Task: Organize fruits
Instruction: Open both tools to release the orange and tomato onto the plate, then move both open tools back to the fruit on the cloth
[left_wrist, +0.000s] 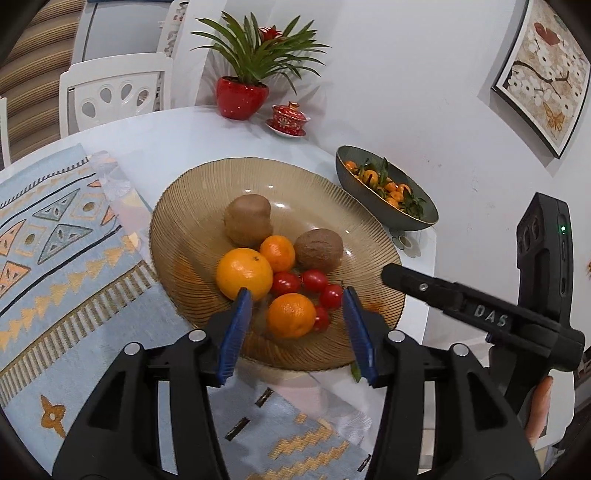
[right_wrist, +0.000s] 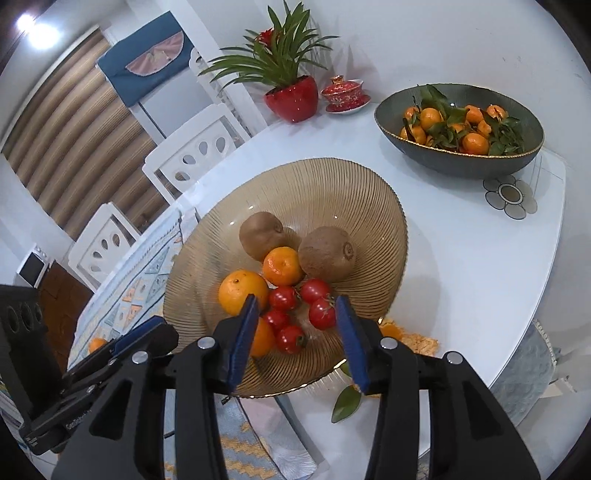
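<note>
An amber ribbed glass plate (left_wrist: 184, 206) (right_wrist: 351, 184) holds two brown kiwis (left_wrist: 247, 220) (left_wrist: 318, 249), a large orange (left_wrist: 243, 273), a small mandarin (left_wrist: 277, 253), another orange (left_wrist: 291, 315) and several cherry tomatoes (left_wrist: 314, 280) (right_wrist: 321, 314). My left gripper (left_wrist: 296, 291) hangs open over the plate's near side, its blue pads either side of the near orange, holding nothing. My right gripper (right_wrist: 297, 300) is open and empty too, straddling the tomatoes from above. In the right wrist view its left finger partly hides the near orange (right_wrist: 264, 338). Each gripper's black body shows at the edge of the other's view.
A dark oval bowl (right_wrist: 458, 162) of leafy mandarins stands at the back right. A red plant pot (left_wrist: 240, 98) and a red lidded cup (left_wrist: 290, 118) sit at the table's far edge. A patterned blue mat (left_wrist: 55, 221) lies to the left. Peel scraps (right_wrist: 417, 341) and a leaf (right_wrist: 347, 402) lie beside the plate.
</note>
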